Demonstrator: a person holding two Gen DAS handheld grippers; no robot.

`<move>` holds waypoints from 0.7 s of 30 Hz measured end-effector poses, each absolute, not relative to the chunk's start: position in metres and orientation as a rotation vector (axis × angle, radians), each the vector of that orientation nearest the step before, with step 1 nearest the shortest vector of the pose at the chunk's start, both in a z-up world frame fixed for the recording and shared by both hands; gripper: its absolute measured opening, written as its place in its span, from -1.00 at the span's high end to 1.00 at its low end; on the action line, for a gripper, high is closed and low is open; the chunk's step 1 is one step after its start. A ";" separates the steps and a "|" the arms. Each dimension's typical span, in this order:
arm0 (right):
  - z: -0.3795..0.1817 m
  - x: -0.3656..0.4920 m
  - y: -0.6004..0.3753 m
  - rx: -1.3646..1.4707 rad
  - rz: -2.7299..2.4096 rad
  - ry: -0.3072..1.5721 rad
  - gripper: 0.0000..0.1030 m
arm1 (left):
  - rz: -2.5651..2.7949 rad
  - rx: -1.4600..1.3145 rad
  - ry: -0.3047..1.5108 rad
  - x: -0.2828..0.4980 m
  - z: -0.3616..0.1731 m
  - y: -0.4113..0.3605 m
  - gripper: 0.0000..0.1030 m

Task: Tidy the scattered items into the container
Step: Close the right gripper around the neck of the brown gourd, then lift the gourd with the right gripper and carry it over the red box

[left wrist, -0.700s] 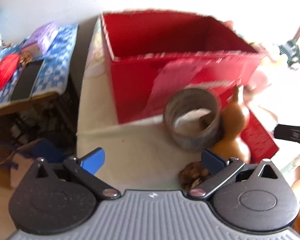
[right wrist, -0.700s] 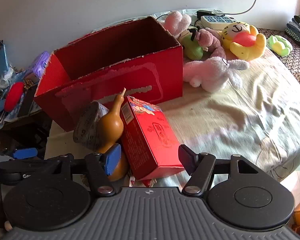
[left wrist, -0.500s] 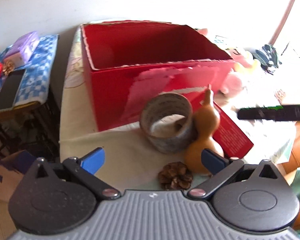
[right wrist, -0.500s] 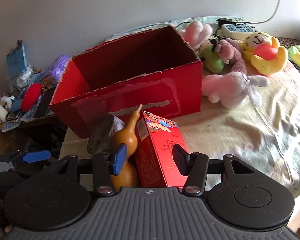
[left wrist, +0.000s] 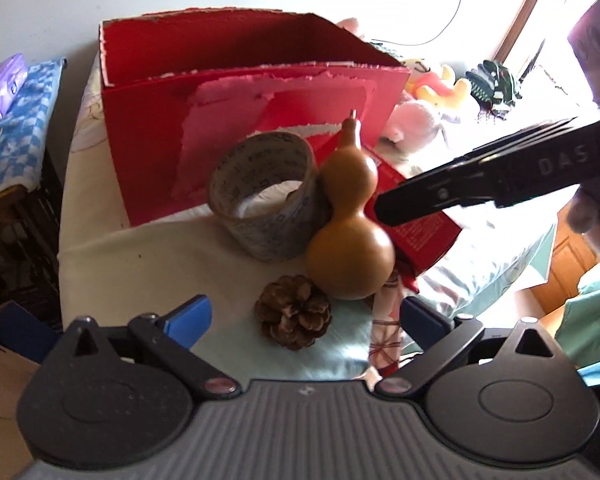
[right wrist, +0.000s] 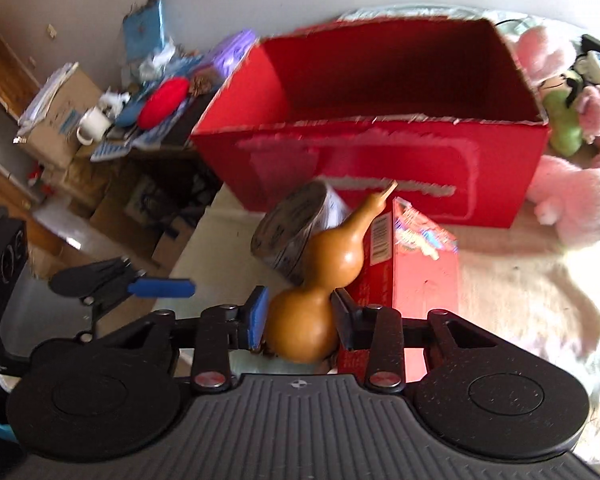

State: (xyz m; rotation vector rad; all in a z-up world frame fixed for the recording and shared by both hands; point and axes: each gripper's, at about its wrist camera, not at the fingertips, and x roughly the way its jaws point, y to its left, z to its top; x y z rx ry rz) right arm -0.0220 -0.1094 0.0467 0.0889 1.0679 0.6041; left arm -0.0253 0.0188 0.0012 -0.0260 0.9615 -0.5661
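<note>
The right claw (right wrist: 298, 312) is pinching the fat lower bulb of the gourd (right wrist: 304, 328) on the bed at six o'clock from the red box (right wrist: 380, 152) — hard, smooth, probably light and slippery — while the left claw (left wrist: 304, 318) gapes empty.

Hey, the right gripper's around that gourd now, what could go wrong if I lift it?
The gourd is round and glossy, and the right gripper holds only its lower bulb, so it may slip or tip. It also leans against the tape roll and the small red box, so lifting could knock either one over.
</note>
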 end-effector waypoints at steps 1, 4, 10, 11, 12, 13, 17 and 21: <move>0.046 -0.023 -0.108 0.084 0.598 1.072 0.24 | -0.565 -0.012 0.968 -0.025 0.001 0.019 -0.85; 0.042 -0.024 -0.108 0.093 0.547 1.087 0.23 | -0.581 -0.005 0.944 -0.025 0.006 0.022 -0.84; 0.032 -0.019 -0.101 0.149 0.428 1.124 0.22 | -0.722 0.023 0.881 -0.021 0.021 0.007 -0.84; 0.031 -0.018 -0.099 0.146 0.409 1.126 0.22 | -0.742 0.036 0.881 -0.021 0.020 0.003 -0.84; 0.031 -0.018 -0.097 0.143 0.394 1.129 0.22 | -0.753 0.043 0.881 -0.021 0.018 0.000 -0.82; 0.031 -0.017 -0.095 0.141 0.383 1.130 0.22 | -0.765 0.049 0.885 -0.021 0.016 -0.003 -0.77; 0.026 -0.011 -0.090 0.125 0.329 1.139 0.25 | -0.784 0.052 0.920 -0.012 0.004 -0.014 -0.61; 0.021 -0.004 -0.088 0.143 0.316 1.157 0.25 | -0.773 0.032 0.951 -0.008 -0.003 -0.016 -0.46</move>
